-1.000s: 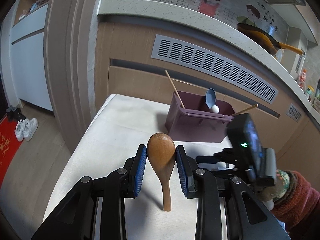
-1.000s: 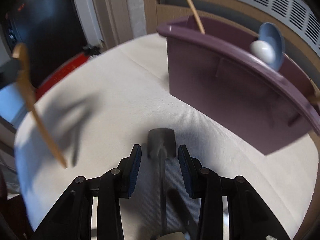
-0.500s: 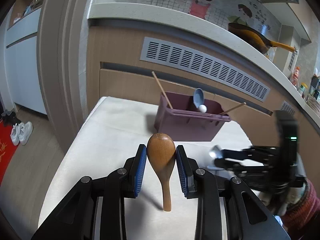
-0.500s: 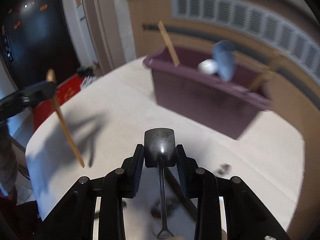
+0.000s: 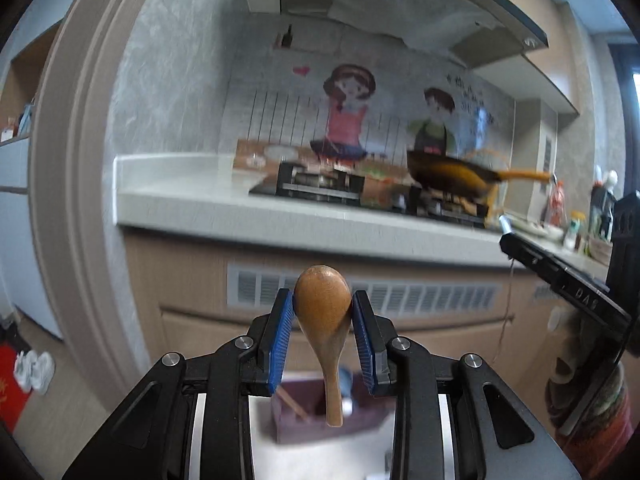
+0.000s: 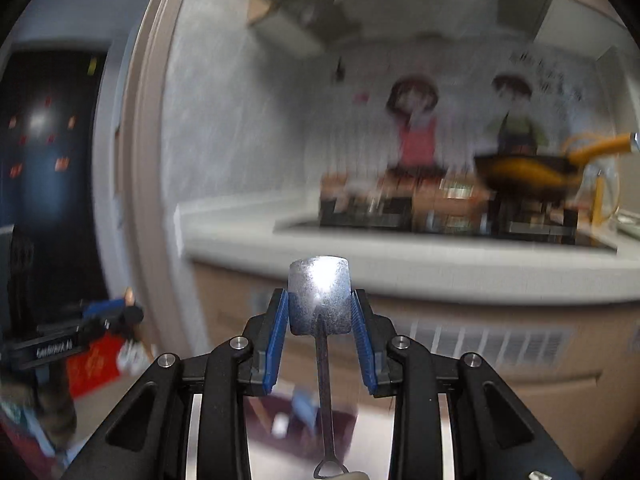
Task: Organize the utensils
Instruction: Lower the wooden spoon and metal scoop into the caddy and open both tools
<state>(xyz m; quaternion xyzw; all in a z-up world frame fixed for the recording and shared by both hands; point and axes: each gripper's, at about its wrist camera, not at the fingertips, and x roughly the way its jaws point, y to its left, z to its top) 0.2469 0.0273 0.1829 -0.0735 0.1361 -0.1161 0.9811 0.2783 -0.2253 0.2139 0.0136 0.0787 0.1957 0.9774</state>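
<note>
My left gripper [image 5: 322, 314] is shut on the bowl of a brown wooden spoon [image 5: 322, 312], whose handle hangs down between the fingers. My right gripper [image 6: 319, 307] is shut on the square bowl of a small metal spoon [image 6: 319, 294]; its thin handle points down toward the camera. Both grippers are raised and point almost level at the kitchen counter. The purple utensil holder [image 5: 320, 420] shows low between the left fingers, with a chopstick and a blue spoon in it. In the right wrist view the holder [image 6: 300, 416] is a blur below the jaws. The other gripper [image 5: 560, 280] reaches in from the right.
A light stone counter [image 5: 240, 208] runs across, with a gas hob and a yellow-handled pan [image 5: 452, 172] on it. Vented wooden cabinet fronts [image 5: 400, 296] lie below. A door frame [image 5: 80, 200] stands at the left, with shoes and a red mat on the floor.
Both grippers have risen and tilted up, each with its spoon. The table and purple holder dropped to the bottom of the views. The right gripper took hold of the metal spoon.
</note>
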